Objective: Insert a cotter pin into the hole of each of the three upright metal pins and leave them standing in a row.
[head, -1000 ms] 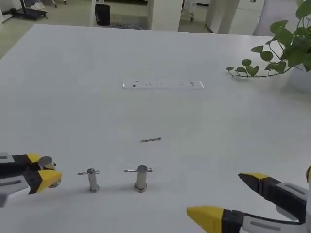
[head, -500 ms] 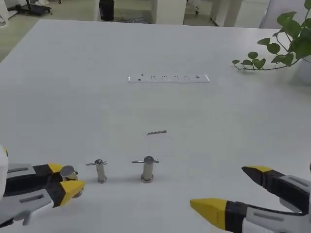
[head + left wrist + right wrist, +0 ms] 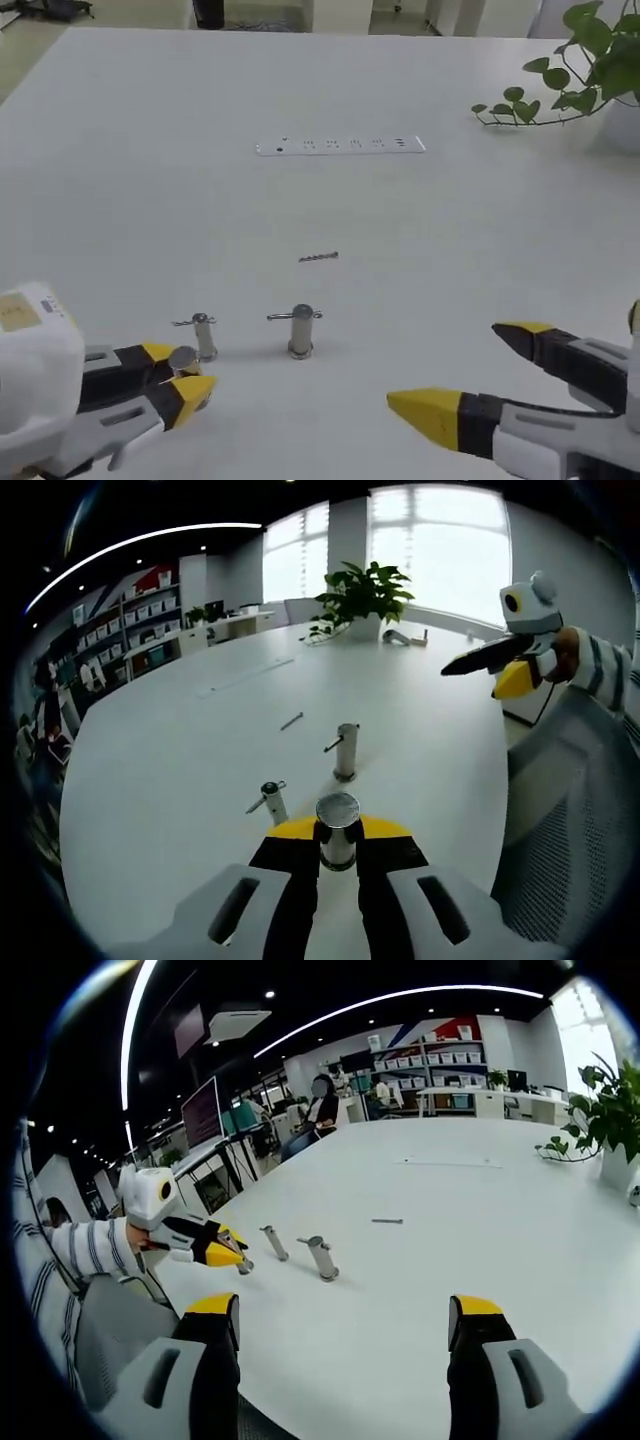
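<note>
Left gripper [image 3: 185,375] pinching plain short silver metal pin [image 3: 183,357] upright, left of two standing pinned ones [image 3: 204,335] [image 3: 301,330] on white bench [image 3: 450,230]. Right gripper [image 3: 445,365] spread, empty. Thin loose cotter pin [image 3: 318,257] lies beyond row: grab one end, keep held pin's hole facing right, feed level.

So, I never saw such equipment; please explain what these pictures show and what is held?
There is no robot: a person holds a two-jaw, yellow-tipped gripper in each hand. One picture comes from a headset camera; the two round ones from cameras on the grippers. The left gripper is shut on a short silver metal pin. The right gripper is open, empty. On the white table stand two more metal pins, each with a thin wire cotter pin through it. Farther off are a loose cotter pin, a white power strip and a green plant.
</note>
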Tool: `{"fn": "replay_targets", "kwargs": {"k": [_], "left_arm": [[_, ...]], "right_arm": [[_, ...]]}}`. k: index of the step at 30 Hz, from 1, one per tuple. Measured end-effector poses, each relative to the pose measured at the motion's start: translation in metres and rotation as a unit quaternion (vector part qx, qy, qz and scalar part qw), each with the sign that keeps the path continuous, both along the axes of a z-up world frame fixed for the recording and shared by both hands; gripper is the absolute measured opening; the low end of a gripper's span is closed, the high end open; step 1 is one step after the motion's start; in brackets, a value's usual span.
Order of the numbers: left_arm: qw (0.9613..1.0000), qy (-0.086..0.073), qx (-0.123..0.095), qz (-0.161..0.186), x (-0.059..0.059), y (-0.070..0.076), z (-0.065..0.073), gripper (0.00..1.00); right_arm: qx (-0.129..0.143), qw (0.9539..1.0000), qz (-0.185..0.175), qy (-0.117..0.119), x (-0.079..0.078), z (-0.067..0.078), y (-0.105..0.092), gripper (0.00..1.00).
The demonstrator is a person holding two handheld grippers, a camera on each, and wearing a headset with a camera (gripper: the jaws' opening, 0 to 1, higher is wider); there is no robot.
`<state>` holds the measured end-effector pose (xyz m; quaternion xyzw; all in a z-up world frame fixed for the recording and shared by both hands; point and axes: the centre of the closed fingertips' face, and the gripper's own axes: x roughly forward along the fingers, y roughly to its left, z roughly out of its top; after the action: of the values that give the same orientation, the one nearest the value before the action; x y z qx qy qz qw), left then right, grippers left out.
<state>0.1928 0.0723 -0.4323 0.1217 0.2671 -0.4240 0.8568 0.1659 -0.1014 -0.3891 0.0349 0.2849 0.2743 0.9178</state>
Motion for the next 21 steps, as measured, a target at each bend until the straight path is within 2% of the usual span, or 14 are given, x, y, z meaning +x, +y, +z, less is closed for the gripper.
{"fn": "replay_targets", "kwargs": {"k": [6, 11, 21], "left_arm": [[0.9998, 0.007, 0.009, -0.014, -0.004, -0.011, -0.010, 0.09], [0.9998, 0.011, 0.011, -0.011, -0.002, -0.021, -0.015, 0.09], [0.9998, 0.006, 0.011, -0.013, 0.002, -0.033, -0.018, 0.09]], "right_arm": [[-0.004, 1.0000, 0.000, 0.003, -0.003, -0.002, 0.000, 0.85], [-0.005, 1.0000, 0.000, 0.003, -0.003, -0.003, 0.002, 0.85], [-0.005, 1.0000, 0.002, 0.006, -0.005, -0.006, 0.002, 0.84]]}}
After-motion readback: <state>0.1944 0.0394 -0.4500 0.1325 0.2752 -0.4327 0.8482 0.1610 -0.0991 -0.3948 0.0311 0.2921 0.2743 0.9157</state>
